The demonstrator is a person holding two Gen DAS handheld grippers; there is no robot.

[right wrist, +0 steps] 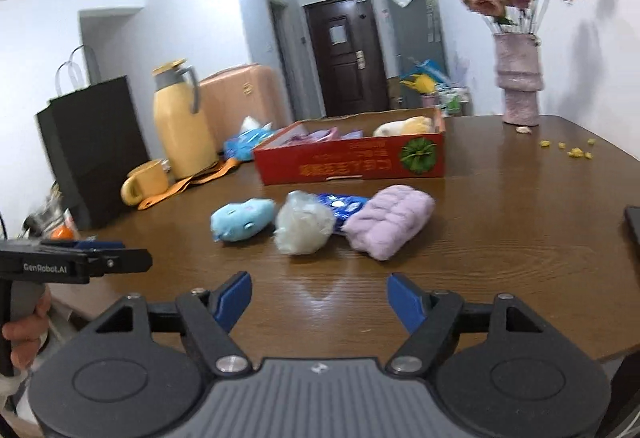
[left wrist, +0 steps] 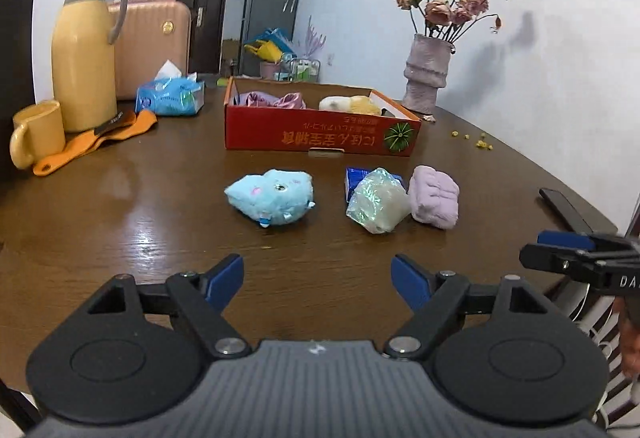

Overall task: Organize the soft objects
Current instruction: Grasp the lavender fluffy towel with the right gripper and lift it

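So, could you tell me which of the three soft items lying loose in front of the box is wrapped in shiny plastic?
The middle one, the whitish bundle: its wrap glints, while the blue plush toy and lilac cloth roll beside it are bare fabric.

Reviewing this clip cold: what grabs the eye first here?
Three soft things lie in a row mid-table: a blue plush toy, a shiny wrapped bundle and a lilac folded cloth. Behind them sits an open red cardboard box already holding soft items. Both grippers, left and right, hover open and empty.

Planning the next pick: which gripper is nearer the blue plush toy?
Left. The left gripper faces the blue plush toy almost straight ahead; from the right gripper the toy lies ahead and off to the left, beyond the wrapped white bundle.
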